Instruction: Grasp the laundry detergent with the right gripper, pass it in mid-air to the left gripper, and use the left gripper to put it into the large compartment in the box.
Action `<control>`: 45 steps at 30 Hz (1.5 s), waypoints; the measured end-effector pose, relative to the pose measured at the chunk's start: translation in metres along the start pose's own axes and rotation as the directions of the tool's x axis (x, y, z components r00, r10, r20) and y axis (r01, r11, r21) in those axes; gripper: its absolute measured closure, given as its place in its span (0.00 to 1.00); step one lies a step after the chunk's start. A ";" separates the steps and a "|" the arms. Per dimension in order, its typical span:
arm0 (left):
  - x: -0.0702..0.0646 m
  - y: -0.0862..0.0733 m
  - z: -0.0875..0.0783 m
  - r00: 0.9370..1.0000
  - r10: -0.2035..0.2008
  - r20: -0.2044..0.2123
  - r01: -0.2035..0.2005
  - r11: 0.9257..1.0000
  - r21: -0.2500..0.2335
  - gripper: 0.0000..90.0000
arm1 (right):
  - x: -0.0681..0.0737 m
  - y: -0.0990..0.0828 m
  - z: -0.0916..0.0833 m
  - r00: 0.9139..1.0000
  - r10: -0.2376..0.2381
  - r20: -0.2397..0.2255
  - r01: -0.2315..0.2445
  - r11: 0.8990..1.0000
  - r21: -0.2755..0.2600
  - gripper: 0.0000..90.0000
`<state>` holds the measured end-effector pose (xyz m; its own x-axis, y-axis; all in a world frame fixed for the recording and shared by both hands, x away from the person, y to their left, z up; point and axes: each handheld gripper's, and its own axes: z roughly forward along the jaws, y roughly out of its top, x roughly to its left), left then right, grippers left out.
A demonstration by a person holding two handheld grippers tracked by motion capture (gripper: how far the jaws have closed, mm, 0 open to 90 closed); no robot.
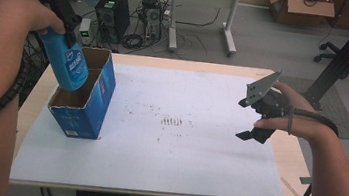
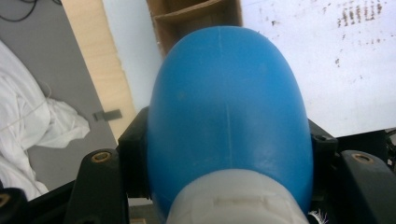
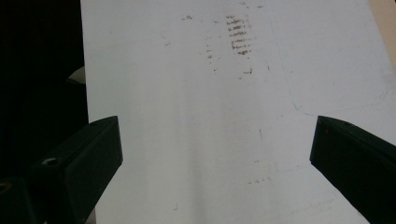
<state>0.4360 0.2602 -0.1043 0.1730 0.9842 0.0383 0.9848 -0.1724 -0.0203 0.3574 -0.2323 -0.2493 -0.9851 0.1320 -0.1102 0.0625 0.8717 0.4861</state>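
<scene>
At the left side of the table, the left gripper (image 1: 68,27) is clamped on a bright blue plastic bottle with a pale grey cap (image 1: 66,62), held neck-up and bottom-down, tilted a little. In the left gripper view the two black jaws press against either flank of the bottle (image 2: 229,116), close to its cap end, with the rounded blue body running away from the camera. The bottle hangs over the open top of a blue cardboard box with a plain brown inside (image 1: 84,99), which stands upright on the white sheet (image 1: 180,154) covering the wooden table (image 1: 27,110). The bottle's lower end sits over the box's nearer compartment (a brown divider splits the inside in two), and whether it has passed below the rim cannot be told from the high view. The left gripper view shows the box's brown interior (image 2: 196,18) just beyond the bottle's far end.

The right gripper (image 1: 254,133) is held above the right part of the white sheet, well apart from the box and the bottle, its grey three-cornered plate tipped upward. Its jaws stand wide apart with nothing between them; in the right gripper view they frame only the white sheet (image 3: 187,116) with its patch of brown smudges (image 3: 239,35).
</scene>
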 end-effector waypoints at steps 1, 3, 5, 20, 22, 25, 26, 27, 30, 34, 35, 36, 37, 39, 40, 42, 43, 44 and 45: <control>0.003 0.000 0.002 1.000 -0.015 0.006 0.015 1.000 0.002 0.42 | 0.000 0.001 0.000 1.000 0.002 -0.001 -0.002 1.000 0.004 0.03; 0.005 0.000 0.003 1.000 -0.024 0.011 0.024 1.000 0.002 0.42 | 0.000 0.001 0.000 1.000 0.002 -0.001 -0.002 1.000 0.007 0.03; 0.009 0.001 0.006 0.999 -0.050 0.018 0.050 0.999 0.005 0.42 | 0.000 0.002 0.001 1.000 0.003 -0.006 -0.003 1.000 0.012 0.03; 0.013 0.002 0.016 0.995 -0.101 0.023 0.101 0.995 0.016 0.42 | -0.004 0.016 -0.004 0.999 0.002 -0.040 0.004 0.990 0.139 0.03; 0.012 0.003 0.018 0.995 -0.102 0.022 0.101 0.995 0.017 0.42 | -0.004 0.019 -0.004 0.998 0.007 -0.059 0.004 0.984 0.178 0.03; 0.012 0.004 0.023 0.994 -0.106 0.026 0.105 0.994 0.021 0.42 | -0.004 0.020 -0.004 0.998 0.007 -0.063 0.005 0.981 0.195 0.03; 0.012 0.004 0.024 0.994 -0.107 0.026 0.107 0.994 0.022 0.42 | -0.004 0.020 -0.004 0.998 0.008 -0.064 0.005 0.980 0.201 0.03; 0.012 0.005 0.026 0.994 -0.108 0.025 0.108 0.994 0.023 0.42 | -0.004 0.020 -0.004 0.998 0.012 -0.064 0.002 0.979 0.203 0.03; 0.012 0.006 0.030 0.994 -0.110 0.017 0.109 0.994 0.023 0.42 | -0.003 0.022 -0.005 0.998 0.009 -0.063 0.004 0.979 0.204 0.03; 0.012 0.007 0.037 0.994 -0.113 0.014 0.112 0.993 0.021 0.42 | -0.003 0.023 -0.004 0.997 0.009 -0.080 0.009 0.976 0.218 0.03; 0.012 0.007 0.038 0.994 -0.112 0.016 0.112 0.993 0.022 0.42 | -0.004 0.023 -0.004 0.996 0.011 -0.086 0.009 0.974 0.226 0.03; 0.012 0.008 0.040 0.994 -0.112 0.020 0.112 0.994 0.020 0.42 | -0.004 0.024 -0.004 0.996 0.014 -0.090 0.007 0.973 0.229 0.03; 0.012 0.008 0.042 0.993 -0.112 0.023 0.112 0.994 0.018 0.42 | -0.004 0.024 -0.004 0.996 0.017 -0.093 0.005 0.973 0.233 0.03; 0.013 0.008 0.046 0.993 -0.114 0.027 0.114 0.993 0.016 0.42 | -0.005 0.024 -0.001 0.994 0.021 -0.105 0.006 0.969 0.249 0.03; 0.013 0.008 0.048 0.993 -0.115 0.027 0.115 0.993 0.018 0.42 | -0.006 0.024 0.001 0.994 0.022 -0.108 0.006 0.967 0.253 0.03; 0.014 0.008 0.053 0.993 -0.120 0.022 0.120 0.993 0.022 0.42 | -0.006 0.024 0.004 0.993 0.025 -0.115 0.007 0.964 0.266 0.04; 0.014 0.008 0.054 0.992 -0.122 0.021 0.121 0.992 0.022 0.42 | -0.006 0.024 0.005 0.992 0.026 -0.121 0.008 0.963 0.271 0.04; 0.015 0.009 0.056 0.992 -0.125 0.018 0.124 0.992 0.020 0.42 | -0.006 0.024 0.006 0.992 0.026 -0.125 0.009 0.962 0.272 0.04; 0.015 0.009 0.058 0.991 -0.133 0.018 0.132 0.991 0.019 0.42 | -0.006 0.023 0.008 0.992 0.028 -0.127 0.008 0.962 0.273 0.04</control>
<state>0.4463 0.2764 -0.1622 0.0406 0.9989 0.0222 0.9986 -0.0398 -0.0344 0.3662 -0.2092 -0.2437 -0.9953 0.0956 0.0141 0.0963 0.9685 0.2297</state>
